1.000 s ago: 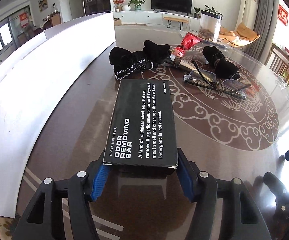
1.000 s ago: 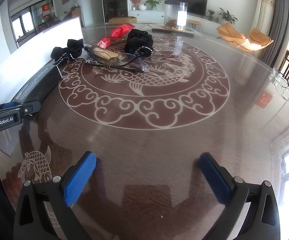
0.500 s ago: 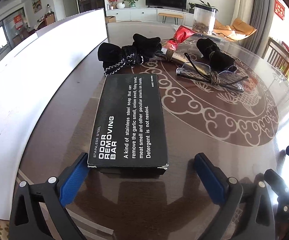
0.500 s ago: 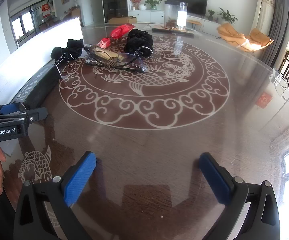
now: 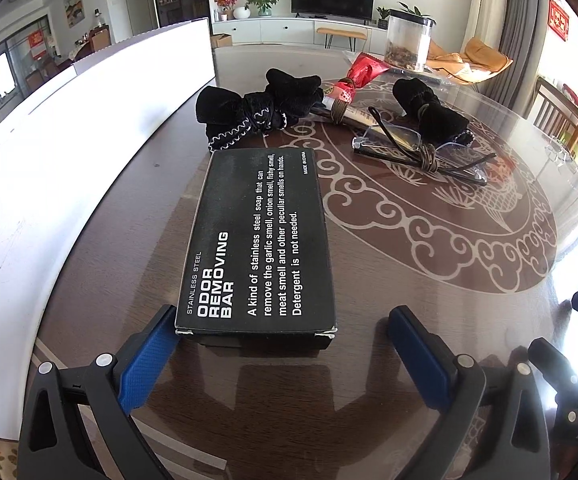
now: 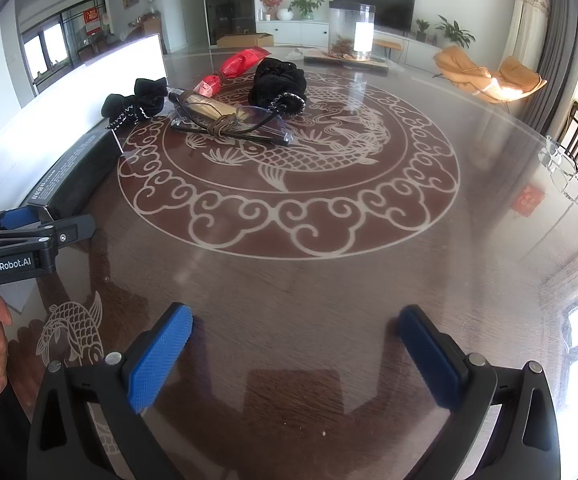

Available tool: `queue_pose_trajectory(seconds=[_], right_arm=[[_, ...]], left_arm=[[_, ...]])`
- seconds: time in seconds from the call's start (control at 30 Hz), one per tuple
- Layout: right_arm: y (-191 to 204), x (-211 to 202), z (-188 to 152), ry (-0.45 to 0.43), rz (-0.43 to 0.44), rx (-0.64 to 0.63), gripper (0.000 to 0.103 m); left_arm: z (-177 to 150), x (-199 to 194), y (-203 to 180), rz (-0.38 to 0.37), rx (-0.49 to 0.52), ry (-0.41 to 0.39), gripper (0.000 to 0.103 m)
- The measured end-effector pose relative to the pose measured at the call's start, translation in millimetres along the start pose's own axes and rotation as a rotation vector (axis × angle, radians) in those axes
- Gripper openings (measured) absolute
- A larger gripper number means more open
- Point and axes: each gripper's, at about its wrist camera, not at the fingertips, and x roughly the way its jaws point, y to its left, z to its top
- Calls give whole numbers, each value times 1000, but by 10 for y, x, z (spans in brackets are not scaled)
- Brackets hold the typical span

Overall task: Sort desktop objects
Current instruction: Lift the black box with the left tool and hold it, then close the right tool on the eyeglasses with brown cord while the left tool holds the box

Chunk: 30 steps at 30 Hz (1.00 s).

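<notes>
A black box marked ODOR REMOVING BAR (image 5: 259,240) lies flat on the table, next to a white board; it also shows in the right wrist view (image 6: 69,172). My left gripper (image 5: 285,356) is open just behind the box's near end, its left pad touching the box corner, the right pad apart. Beyond the box lie a black cloth pouch (image 5: 257,114), a second black pouch (image 5: 429,114), a red packet (image 5: 363,74), a gold tube (image 6: 205,104) and glasses tied with cord (image 5: 421,152). My right gripper (image 6: 293,356) is open and empty over bare table.
A long white board (image 5: 69,168) runs along the table's left side. A clear jar (image 6: 351,32) stands at the far edge. Another pair of clear glasses (image 6: 569,176) lies at the far right. The table (image 6: 289,280) is round, dark, with a fish pattern.
My left gripper has opened and let go of the black box, which now rests on the table, and it has drawn back a little. The right gripper has not moved.
</notes>
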Motion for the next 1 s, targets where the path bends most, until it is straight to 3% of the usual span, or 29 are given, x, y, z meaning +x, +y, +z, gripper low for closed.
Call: queue_pose_trajectory(seconds=[0.37, 0.5, 0.6, 0.8, 1.0], right_arm=[[-2, -4, -2, 0, 2, 1, 103], [-68, -121, 62, -90, 91, -8, 103], [2, -16, 405, -94, 61, -133, 103], [170, 374, 1228, -90, 80, -329, 102], [372, 838, 1524, 56, 196, -394, 98]], left_arm=[[0, 1, -1, 0, 0, -1, 103], [7, -12, 3, 0, 1, -4, 103], [13, -9, 2, 1, 0, -5, 103], [15, -5, 0, 1, -1, -6, 103], [14, -2, -1, 1, -1, -7, 103]])
